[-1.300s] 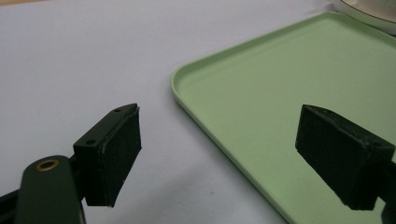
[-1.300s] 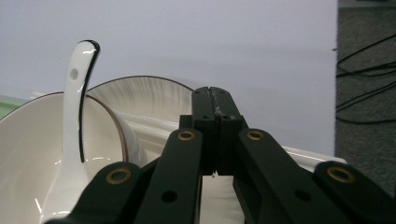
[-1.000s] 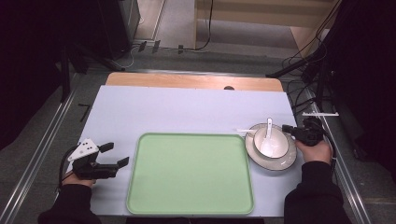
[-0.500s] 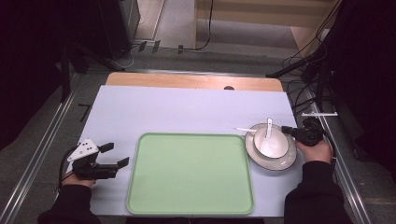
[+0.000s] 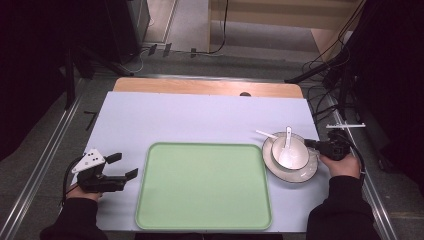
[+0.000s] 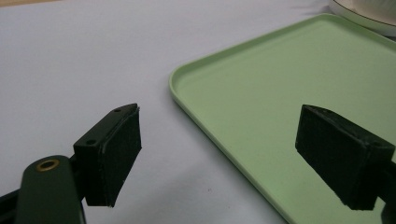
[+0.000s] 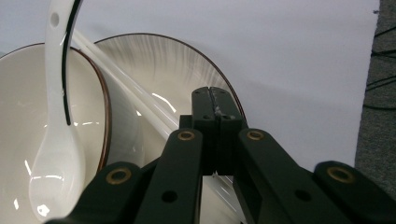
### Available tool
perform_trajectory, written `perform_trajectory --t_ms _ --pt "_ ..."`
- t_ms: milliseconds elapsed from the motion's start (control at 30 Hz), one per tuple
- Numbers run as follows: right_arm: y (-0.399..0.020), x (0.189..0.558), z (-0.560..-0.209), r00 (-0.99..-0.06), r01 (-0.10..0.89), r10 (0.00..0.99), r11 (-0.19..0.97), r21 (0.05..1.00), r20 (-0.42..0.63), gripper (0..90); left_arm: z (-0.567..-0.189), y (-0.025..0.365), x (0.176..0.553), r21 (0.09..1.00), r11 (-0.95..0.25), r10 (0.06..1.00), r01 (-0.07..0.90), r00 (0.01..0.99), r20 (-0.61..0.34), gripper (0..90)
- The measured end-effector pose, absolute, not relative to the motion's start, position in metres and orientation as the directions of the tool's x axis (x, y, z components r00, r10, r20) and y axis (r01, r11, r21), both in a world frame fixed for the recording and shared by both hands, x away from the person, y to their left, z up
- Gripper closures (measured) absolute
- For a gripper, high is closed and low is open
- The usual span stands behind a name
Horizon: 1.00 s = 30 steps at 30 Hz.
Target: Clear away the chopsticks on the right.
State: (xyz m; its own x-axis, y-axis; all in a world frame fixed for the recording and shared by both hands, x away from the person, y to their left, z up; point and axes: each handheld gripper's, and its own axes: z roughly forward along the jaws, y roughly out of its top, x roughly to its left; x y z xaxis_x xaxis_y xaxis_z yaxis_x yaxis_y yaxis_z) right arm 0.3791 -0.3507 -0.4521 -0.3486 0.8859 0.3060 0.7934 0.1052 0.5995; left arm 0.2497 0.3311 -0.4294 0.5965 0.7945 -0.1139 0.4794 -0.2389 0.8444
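We find right tongs clamped on the plate rim; lift level toward tray. Left tongs gape empty.

Pale lilac table on grey floor, dark curtains either side

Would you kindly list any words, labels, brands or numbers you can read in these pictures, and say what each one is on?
None: no readable text on the green tray, plate, bowl, white spoon or chopsticks.
The right gripper and left gripper carry no markings either.
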Motion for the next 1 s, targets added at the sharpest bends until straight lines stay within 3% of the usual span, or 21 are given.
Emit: perform_trajectory --t_ms 1000 --pt "-0.356 0.357 -0.447 -0.365 0.788 0.878 0.114 0.605 0.309 88.9 -0.429 0.332 0.25 0.846 -0.235 0.793 0.479 0.597 -0.117 14.1"
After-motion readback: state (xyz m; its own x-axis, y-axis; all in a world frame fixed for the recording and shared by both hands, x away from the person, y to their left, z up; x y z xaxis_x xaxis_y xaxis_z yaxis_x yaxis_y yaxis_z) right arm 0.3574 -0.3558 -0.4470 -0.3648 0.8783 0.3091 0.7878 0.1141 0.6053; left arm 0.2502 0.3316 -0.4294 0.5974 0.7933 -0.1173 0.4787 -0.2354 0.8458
